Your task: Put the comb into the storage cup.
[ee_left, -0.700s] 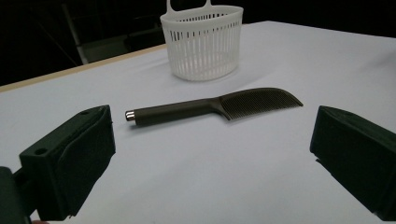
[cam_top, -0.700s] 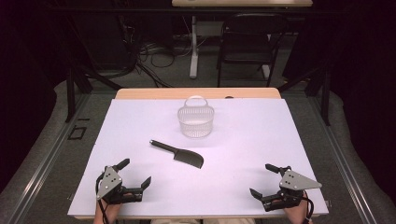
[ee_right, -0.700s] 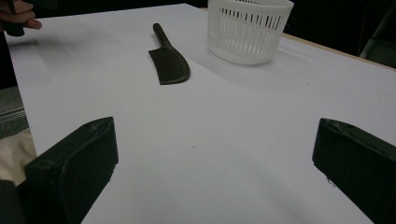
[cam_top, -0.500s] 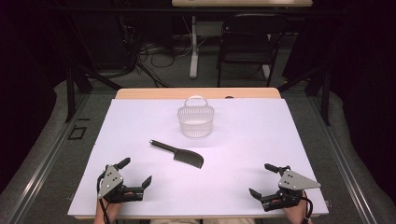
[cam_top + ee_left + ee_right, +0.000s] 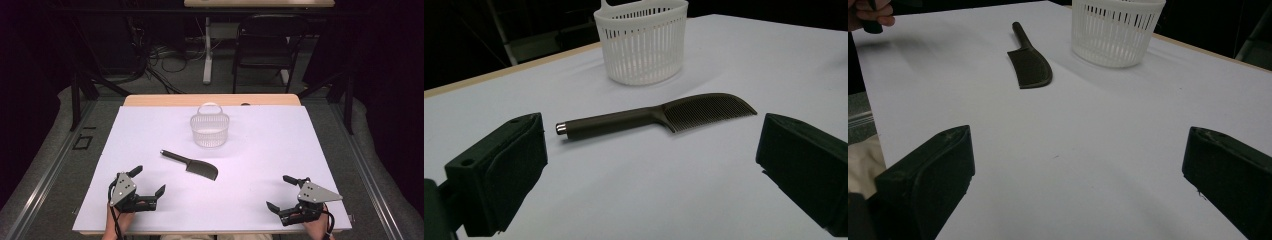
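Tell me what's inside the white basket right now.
The basket looks empty: the high view shows bare slatted walls and floor inside. Its near wall hides a strip of the floor. The comb lies outside, on the table in front of it.

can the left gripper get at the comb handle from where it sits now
Probably yes. The left gripper has its jaws wide open, and the comb lies flat just ahead, handle end nearest, with bare table between. The basket stands apart behind it.
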{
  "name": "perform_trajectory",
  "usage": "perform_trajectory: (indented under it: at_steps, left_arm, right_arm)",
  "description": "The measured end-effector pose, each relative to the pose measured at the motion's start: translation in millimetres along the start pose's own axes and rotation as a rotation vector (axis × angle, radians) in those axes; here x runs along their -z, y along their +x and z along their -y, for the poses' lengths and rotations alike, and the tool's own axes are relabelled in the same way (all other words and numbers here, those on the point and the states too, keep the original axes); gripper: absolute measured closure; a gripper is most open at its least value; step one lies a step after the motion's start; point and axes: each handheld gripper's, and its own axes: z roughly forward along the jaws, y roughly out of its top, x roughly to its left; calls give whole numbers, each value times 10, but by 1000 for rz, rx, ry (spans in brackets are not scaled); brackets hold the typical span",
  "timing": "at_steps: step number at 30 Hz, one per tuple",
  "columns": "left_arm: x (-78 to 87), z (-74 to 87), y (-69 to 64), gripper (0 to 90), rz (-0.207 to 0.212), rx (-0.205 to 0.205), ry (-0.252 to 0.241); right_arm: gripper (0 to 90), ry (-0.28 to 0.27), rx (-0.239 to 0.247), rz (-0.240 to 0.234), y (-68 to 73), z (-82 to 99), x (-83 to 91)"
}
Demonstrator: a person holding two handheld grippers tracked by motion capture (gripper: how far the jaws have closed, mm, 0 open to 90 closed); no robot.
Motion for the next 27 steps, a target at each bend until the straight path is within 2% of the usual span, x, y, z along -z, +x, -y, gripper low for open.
perform_trajectory:
  at_steps: [6, 11, 24, 27]
  left_arm:
    - [-33, -52, 67, 1, -6, -1, 13]
    - [-91, -105, 148, 1, -3, 44, 21]
    - [-274, -158, 231, 2, -26, 30, 81]
    - [-340, -174, 252, 3, -29, 27, 117]
  right_arm:
    - [1, 0, 1, 1, -3, 5, -10]
    - [2, 1, -1, 6, -5, 6, -4]
    - [3, 5, 2, 8, -2, 6, -8]
    - [3, 5, -3, 5, 1, 8, -6]
